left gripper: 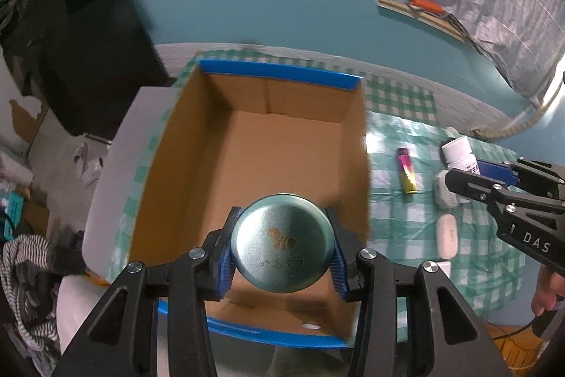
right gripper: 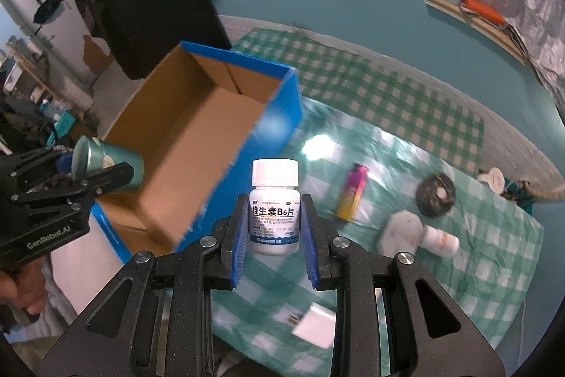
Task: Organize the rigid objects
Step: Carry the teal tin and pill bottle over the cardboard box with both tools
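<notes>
The left gripper (left gripper: 282, 244) hides the near wall of the cardboard box (left gripper: 247, 143) beneath its round tin (left gripper: 284, 242). Right of the right gripper (right gripper: 274, 232), a motion-blurred white bottle (right gripper: 441, 241) shows unreadable print. Below its fingers, the white plug (right gripper: 314, 324) smears.

Two black handheld claws with blue pads

The left claw (left gripper: 282, 244) and right claw (right gripper: 275, 232) share matte black linkages, silver screws and ribbed blue pads (right gripper: 239, 235); white lettering marks their sides.
</notes>
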The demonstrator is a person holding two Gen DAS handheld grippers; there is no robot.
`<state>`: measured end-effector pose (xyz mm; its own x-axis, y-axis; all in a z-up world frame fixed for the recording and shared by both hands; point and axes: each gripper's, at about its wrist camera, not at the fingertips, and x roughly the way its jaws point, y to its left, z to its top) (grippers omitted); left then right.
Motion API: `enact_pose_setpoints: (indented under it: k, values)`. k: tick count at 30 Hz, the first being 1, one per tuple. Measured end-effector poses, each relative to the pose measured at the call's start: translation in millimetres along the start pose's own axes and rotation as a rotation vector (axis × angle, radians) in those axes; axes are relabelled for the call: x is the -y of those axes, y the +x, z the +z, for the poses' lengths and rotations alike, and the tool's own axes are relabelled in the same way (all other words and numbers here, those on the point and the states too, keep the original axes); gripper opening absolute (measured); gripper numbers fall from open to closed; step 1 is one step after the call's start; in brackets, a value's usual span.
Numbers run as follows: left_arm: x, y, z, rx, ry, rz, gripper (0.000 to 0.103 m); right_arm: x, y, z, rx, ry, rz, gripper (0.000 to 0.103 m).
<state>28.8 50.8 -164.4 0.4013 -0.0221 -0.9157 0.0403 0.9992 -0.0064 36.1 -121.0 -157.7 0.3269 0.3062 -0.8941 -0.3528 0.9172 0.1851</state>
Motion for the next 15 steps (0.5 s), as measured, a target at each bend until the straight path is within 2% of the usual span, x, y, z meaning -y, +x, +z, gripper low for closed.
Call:
enact_pose_setpoints:
  k: [15]
  values:
    - [-66.0,10.8,-10.2,-0.030,-0.062,0.043,0.045,-64.5,42.6,26.6,-0.039,-0.081,0.040,0.027]
